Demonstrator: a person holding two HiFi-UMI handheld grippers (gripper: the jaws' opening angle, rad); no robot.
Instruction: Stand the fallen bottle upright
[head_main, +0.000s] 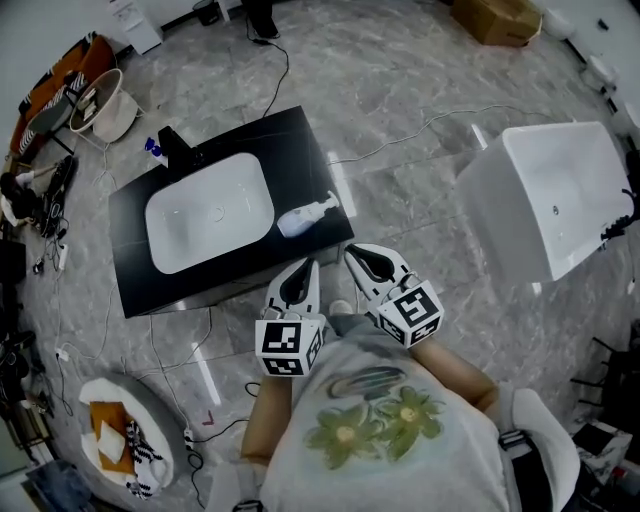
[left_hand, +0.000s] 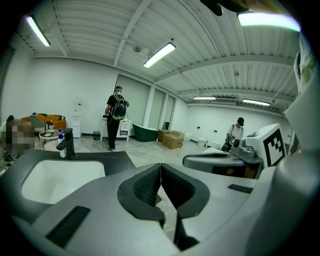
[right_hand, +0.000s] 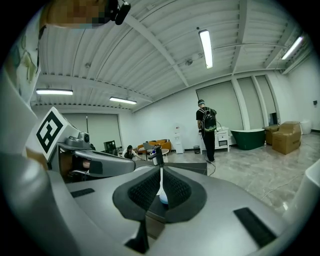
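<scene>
Head view's got a big black desk (head_main: 128, 230) with a white basin (head_main: 210, 212) sunk into it. Both tools sit side by side at the desk's near edge, pointing toward it. The left tool (head_main: 304, 276) has its jaws pressed together on nothing, and the right tool (head_main: 362, 262) is the same deal, together and empty. The white pump bottle (head_main: 303, 216) is lying on its side on the desk, just right of the basin, and neither tool is touching it.
</scene>
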